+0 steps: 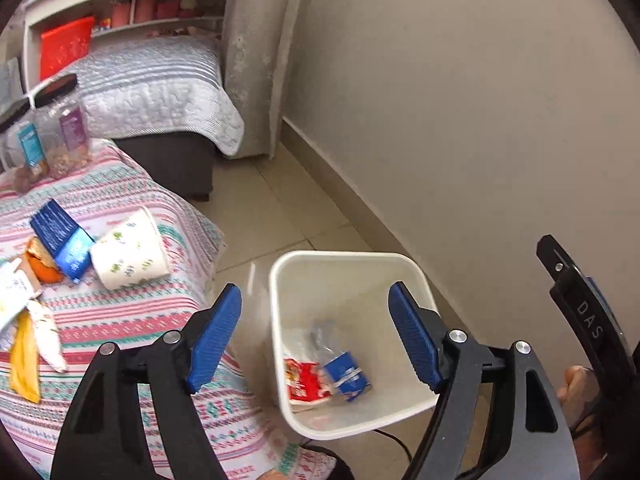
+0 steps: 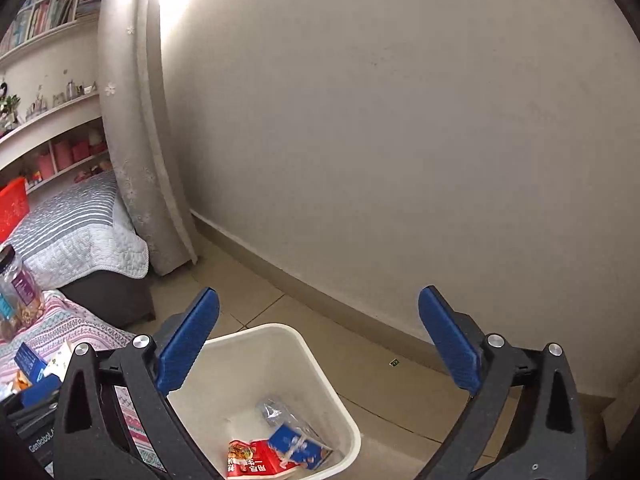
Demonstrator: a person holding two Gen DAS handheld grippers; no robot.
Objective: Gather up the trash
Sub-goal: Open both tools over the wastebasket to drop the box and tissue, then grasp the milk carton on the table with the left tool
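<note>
A white bin stands on the tiled floor beside the bed. Inside lie a red wrapper, a blue carton and a clear plastic piece. My left gripper hangs open above the bin, nothing between its blue pads. My right gripper also stands wide open over the bin's far rim, empty. On the patterned bedspread lie a paper cup, a blue box, orange peel and a banana peel.
Two clear jars with dark lids stand at the bed's far end. A grey quilted bed, shelves and a curtain lie beyond. The wall runs close along the right. A dark cable trails near the bin's front.
</note>
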